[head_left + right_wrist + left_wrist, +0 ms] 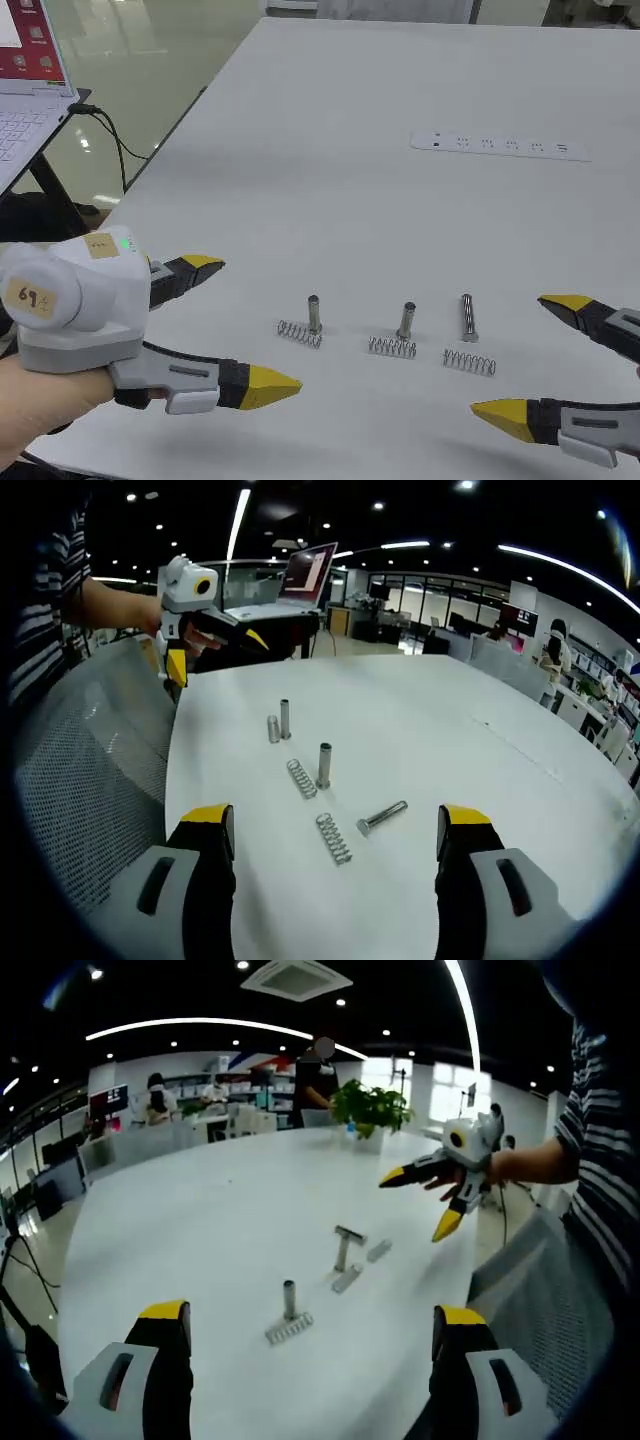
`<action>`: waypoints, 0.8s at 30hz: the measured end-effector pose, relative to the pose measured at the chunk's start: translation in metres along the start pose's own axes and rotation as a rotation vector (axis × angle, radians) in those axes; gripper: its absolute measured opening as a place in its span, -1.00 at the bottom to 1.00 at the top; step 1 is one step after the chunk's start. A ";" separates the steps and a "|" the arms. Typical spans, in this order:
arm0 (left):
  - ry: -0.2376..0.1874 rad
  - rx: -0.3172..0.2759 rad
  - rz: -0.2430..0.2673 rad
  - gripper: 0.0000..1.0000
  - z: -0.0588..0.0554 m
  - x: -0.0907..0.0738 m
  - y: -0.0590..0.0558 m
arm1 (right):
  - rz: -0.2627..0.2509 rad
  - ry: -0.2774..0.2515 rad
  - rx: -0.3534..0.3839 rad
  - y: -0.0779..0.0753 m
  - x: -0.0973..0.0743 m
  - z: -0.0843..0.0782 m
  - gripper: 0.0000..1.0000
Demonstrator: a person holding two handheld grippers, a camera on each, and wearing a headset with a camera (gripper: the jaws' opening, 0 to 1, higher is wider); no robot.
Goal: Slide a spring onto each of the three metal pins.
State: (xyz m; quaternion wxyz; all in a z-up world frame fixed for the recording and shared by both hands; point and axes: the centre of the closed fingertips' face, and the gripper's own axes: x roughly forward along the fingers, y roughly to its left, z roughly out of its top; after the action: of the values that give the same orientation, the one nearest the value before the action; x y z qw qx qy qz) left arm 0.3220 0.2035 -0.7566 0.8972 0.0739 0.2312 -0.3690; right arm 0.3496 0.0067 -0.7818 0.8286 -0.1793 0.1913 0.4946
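Note:
Three small metal pins stand in a row on the white table (330, 180). The left pin (314, 313) and middle pin (406, 320) are upright; the right pin (467, 317) lies on its side. A loose spring lies in front of each: left spring (300, 333), middle spring (392, 347), right spring (469, 362). My left gripper (240, 325) is open, left of the row and apart from it. On the other side my right gripper (530, 360) is open too. The lying pin (382, 817) and its spring (334, 838) sit just ahead of the right gripper (335, 820). The upright left pin (289, 1300) stands ahead of the left gripper (312, 1320).
A white power strip (500, 146) lies at the far right of the table. A laptop (25, 70) with a black cable (115, 140) sits beyond the table's left edge. A mesh chair back (90, 760) is beside the table. People stand far behind.

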 end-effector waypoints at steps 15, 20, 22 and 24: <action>0.006 0.001 0.000 0.96 -0.002 -0.001 0.000 | 0.004 0.002 -0.007 0.001 0.001 -0.001 0.66; 0.003 0.001 0.002 0.96 -0.002 -0.001 0.000 | 0.003 0.001 -0.010 0.001 0.000 0.000 0.66; 0.000 0.002 0.003 0.96 -0.001 -0.001 0.000 | 0.002 0.001 -0.013 0.001 0.000 0.000 0.66; -0.001 0.000 0.002 0.96 -0.001 -0.001 0.000 | 0.002 -0.002 -0.011 0.001 0.000 0.001 0.66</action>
State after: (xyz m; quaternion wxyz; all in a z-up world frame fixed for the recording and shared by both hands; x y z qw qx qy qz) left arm 0.3209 0.2046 -0.7564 0.8977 0.0741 0.2304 -0.3681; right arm 0.3488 0.0075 -0.7811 0.8273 -0.1834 0.1880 0.4966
